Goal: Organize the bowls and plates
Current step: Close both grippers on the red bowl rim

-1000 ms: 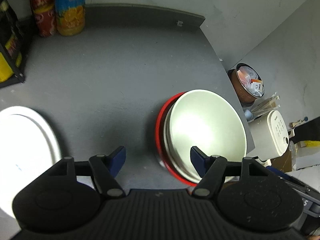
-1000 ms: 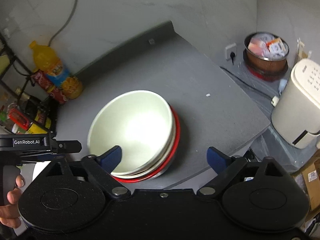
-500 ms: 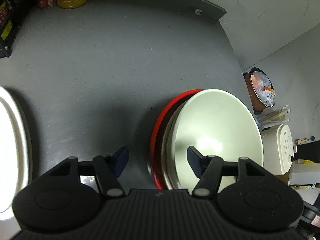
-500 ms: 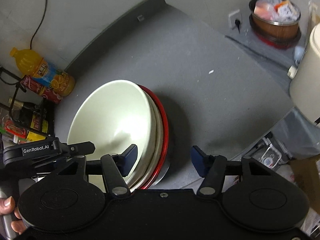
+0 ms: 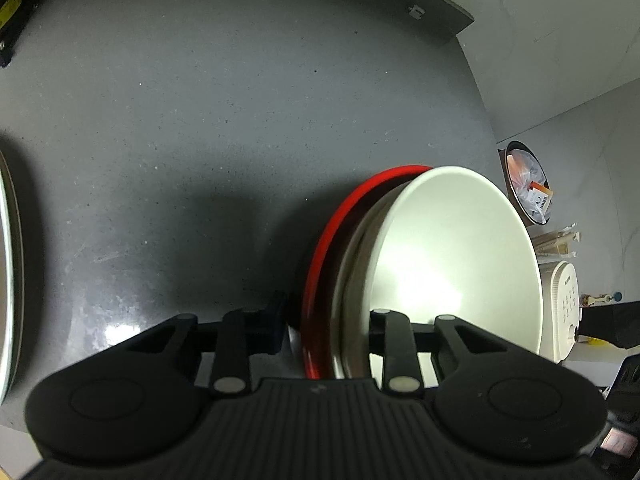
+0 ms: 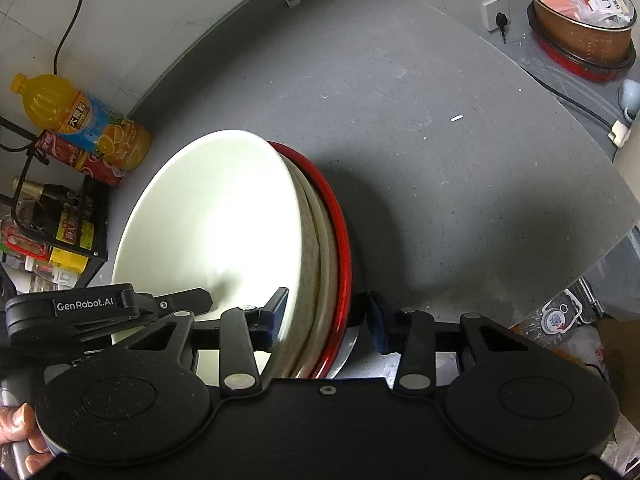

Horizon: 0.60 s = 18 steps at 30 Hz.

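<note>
A stack of nested bowls sits on the grey counter: a cream bowl (image 5: 452,248) on top, a red-rimmed bowl (image 5: 340,216) at the bottom. My left gripper (image 5: 324,328) is closed on the stack's left rim, one finger outside, one inside. My right gripper (image 6: 326,316) is closed on the stack's (image 6: 208,220) right rim (image 6: 340,232), its fingers on either side of the rims. A white plate's edge (image 5: 8,264) shows at the far left of the left wrist view.
A juice bottle (image 6: 80,116), a red can and a black wire rack (image 6: 52,220) stand at the counter's back left. The counter edge (image 6: 592,184) drops off to the right, with a bin (image 6: 580,20) and a white appliance (image 5: 560,312) below.
Both grippers have moved in onto the bowl stack and narrowed from wide open to gripping its opposite rims. The white plate has slid mostly out of the left view.
</note>
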### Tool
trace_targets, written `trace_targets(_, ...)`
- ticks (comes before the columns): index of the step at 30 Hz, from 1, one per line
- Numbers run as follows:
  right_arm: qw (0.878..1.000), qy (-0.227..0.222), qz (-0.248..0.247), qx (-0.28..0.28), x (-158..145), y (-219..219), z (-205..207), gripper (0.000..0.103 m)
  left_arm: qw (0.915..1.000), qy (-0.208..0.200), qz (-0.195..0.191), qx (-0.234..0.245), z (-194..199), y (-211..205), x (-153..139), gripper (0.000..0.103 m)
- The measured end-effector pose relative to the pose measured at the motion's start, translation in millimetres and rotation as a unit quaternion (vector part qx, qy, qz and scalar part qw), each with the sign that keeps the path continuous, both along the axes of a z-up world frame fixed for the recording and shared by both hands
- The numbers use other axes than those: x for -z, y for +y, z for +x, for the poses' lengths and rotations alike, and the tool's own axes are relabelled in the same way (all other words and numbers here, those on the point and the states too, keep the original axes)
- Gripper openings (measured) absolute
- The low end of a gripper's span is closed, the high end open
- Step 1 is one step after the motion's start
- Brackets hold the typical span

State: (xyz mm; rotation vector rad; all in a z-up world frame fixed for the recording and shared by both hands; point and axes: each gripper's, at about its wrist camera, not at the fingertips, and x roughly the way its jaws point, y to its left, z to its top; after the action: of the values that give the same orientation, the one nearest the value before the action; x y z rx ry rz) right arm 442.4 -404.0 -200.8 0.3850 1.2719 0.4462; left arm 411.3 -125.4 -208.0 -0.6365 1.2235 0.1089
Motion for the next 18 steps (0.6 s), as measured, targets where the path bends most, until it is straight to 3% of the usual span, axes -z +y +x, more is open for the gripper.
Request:
trace_targets(10, 1.0, -0.024, 0.003, -0.01, -13, 12, -10, 0.034, 0.9999, -0.003, 0.006, -0.008, -11, 11, -5, 0.028)
trace_targets(18, 0.999, -0.044, 0.012, -0.02, -29, 28, -16, 0.033, 0.9994, -0.03, 0.008, -0.011, -23, 31, -24, 0.028)
